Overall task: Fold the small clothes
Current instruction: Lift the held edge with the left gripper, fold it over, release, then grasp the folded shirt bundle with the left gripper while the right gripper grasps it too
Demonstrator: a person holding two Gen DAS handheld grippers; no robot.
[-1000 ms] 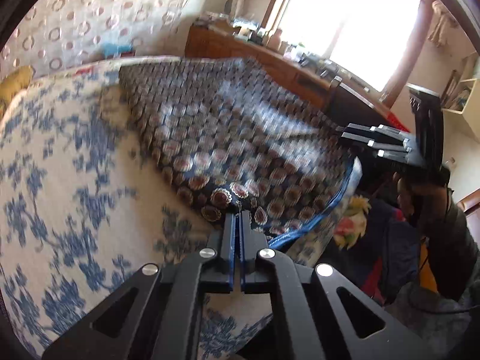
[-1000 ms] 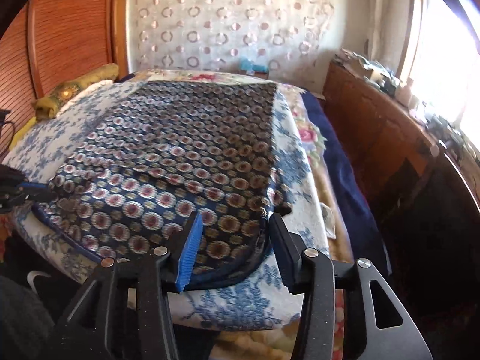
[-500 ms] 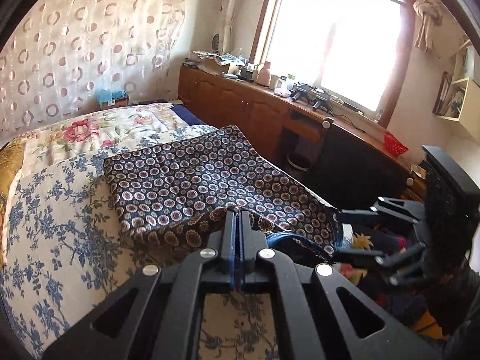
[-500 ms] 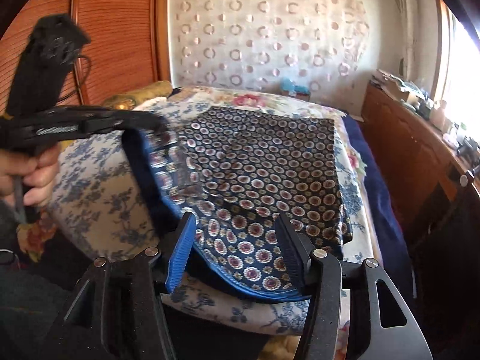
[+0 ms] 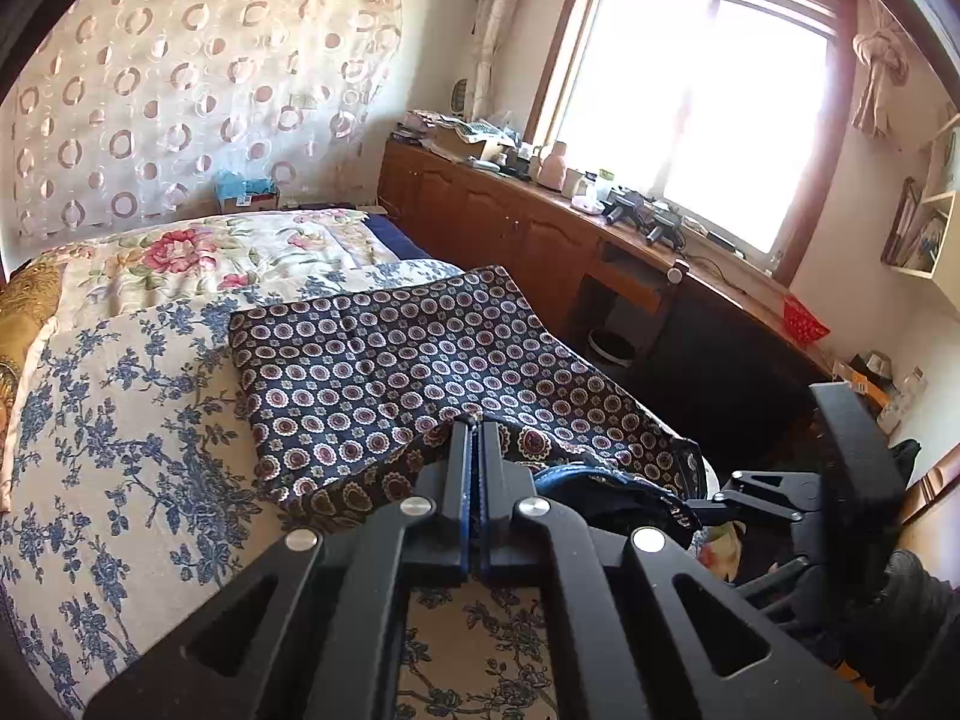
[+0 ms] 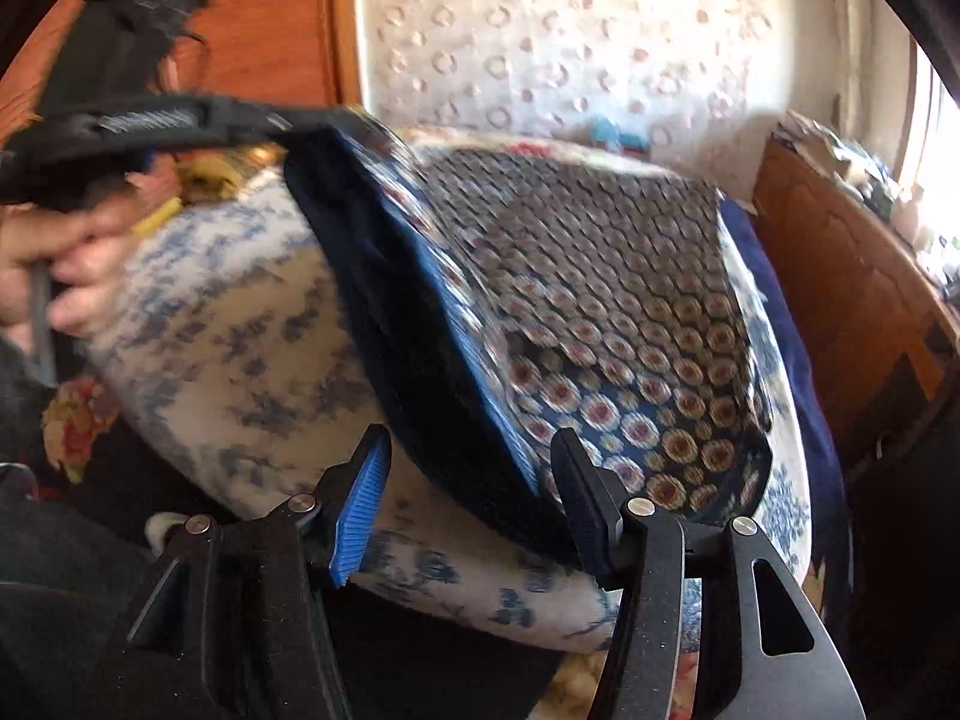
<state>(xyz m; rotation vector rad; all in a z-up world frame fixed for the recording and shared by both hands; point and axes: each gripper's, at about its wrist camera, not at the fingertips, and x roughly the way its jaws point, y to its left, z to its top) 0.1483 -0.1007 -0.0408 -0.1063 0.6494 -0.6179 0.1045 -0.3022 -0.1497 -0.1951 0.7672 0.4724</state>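
Now, garment: we see a dark patterned cloth (image 5: 420, 360) with ringed dots spread over the bed (image 5: 120, 450), its near corner raised off the bedding.
Left gripper: we have our left gripper (image 5: 474, 438) clenched flat on that raised corner; the cloth edge sits pinched between the two fingers and folds back toward us, showing a dark blue underside (image 6: 384, 324).
Left gripper from the other side: in the right wrist view the left gripper (image 6: 288, 126) reaches in from the upper left, held by a hand (image 6: 54, 264), with the cloth hanging down from its tips in a slanted sheet.
Right gripper: our right gripper (image 6: 468, 498) stands parted; its jaws have just been opening, and they press on nothing.
Cloth against the right fingers: the lifted blue-lined edge drops into the gap between the blue-padded finger (image 6: 360, 510) and the black one (image 6: 582, 504); it looks closer to the black one, but the blur keeps us from saying whether it touches.
Bedding: a white cover with blue flowers lies under the cloth and shows bare beside the left-hand finger.
Surroundings: a wooden cabinet (image 5: 510, 222) runs beside the bed under a bright window (image 5: 696, 108).
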